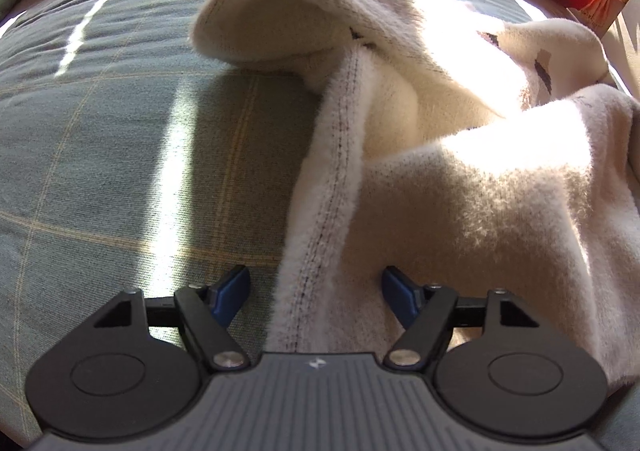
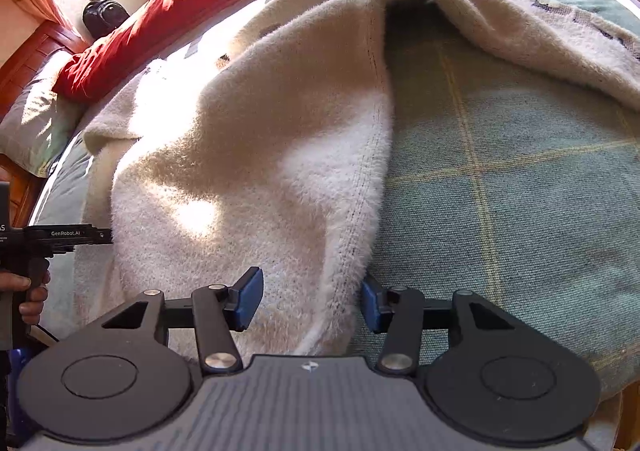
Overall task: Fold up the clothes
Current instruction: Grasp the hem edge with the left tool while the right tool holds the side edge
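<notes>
A fluffy cream fleece garment [image 1: 460,191] with a stitched hem lies rumpled on the green plaid bed cover [image 1: 100,131], its hem running away from both hand-held grippers, the left [image 1: 316,291] and right [image 2: 312,301], each spread apart astride that edge.

A bedroom: plaid bedspread [image 2: 520,179], red pillow [image 2: 168,23] (sunlit)

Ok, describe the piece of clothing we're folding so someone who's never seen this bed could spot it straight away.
Start from the bed's green checked cover, below the red pillow. The fluffy cream garment lies rumpled across it. Its pale plush pile and dark-stitched hem set it apart from the flat woven bedding.
</notes>
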Motion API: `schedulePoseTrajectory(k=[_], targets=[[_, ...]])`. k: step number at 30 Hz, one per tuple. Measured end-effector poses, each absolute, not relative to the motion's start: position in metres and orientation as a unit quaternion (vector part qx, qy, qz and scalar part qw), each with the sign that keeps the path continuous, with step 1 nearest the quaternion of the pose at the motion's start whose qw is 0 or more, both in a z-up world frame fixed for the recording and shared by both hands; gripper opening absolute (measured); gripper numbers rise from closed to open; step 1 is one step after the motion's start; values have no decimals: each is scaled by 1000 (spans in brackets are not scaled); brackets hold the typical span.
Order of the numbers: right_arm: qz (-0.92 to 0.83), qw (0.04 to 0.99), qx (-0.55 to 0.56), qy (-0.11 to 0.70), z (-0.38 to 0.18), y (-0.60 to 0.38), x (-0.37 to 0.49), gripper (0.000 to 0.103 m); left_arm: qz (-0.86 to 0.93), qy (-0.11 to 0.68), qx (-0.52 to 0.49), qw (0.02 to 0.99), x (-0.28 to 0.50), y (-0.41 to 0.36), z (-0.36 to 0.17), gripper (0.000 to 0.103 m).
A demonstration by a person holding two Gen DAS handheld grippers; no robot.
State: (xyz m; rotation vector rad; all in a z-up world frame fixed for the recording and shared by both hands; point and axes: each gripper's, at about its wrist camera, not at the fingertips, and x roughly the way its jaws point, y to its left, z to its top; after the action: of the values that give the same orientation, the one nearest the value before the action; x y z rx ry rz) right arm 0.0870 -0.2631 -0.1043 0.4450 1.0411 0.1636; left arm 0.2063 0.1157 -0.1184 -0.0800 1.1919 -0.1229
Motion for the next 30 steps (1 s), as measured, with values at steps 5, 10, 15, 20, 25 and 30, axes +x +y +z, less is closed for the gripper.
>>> schedulePoseTrajectory(k=[5,10,15,20,25,30], targets=[[77,843,213,488,-100,-265,83,56,-62,569,-47,819,209,114,-111,24],[78,843,221,485,-100,-268,81,56,-56,565,-37,822,205,115,-105,14],[82,839,235,484,-103,-271,79,57,-44,562,-63,823,199,137,-104,14],[85,835,249,483,-106,-274,77,63,-55,546,-64,833,188,141,-97,17],[87,818,291,489,-122,-280,75,63,-59,555,-65,827,175,139,-107,22],[91,794,346,491,-145,-288,76,63,-78,554,-53,827,156,133,-113,31]])
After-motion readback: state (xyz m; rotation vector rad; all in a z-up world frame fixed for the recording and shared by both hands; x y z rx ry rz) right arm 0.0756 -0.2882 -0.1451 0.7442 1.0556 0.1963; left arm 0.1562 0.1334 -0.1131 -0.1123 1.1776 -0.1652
